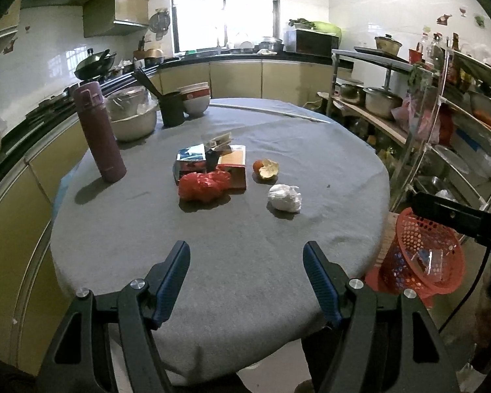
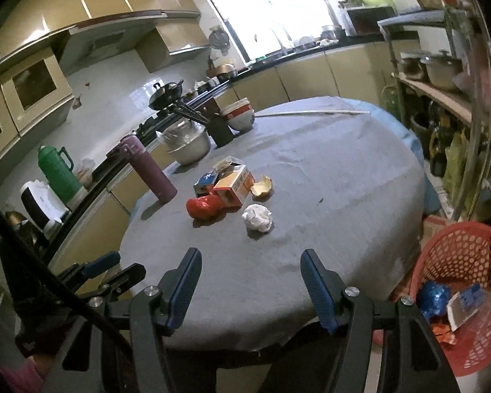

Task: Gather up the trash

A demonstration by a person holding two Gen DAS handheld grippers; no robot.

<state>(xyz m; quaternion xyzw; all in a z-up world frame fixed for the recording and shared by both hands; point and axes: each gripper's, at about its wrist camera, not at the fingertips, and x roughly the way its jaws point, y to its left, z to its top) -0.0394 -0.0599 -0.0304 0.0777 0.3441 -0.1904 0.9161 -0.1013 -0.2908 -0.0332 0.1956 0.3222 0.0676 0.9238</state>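
Partly done, by the look of it. Basket (image 2: 464, 298), on the floor off the table's (image 1: 212, 245) right edge, already holds a blue wad and clear wrappers.

Left on the table, mid-cloth: red bag (image 1: 203, 186), cartons (image 1: 212, 163), peel (image 1: 266, 169), tissue (image 1: 285, 197).

Left gripper (image 1: 246, 283) and right gripper (image 2: 250, 286) both released, empty, over the near edge.

Basket's depths half hidden; carton count unclear.
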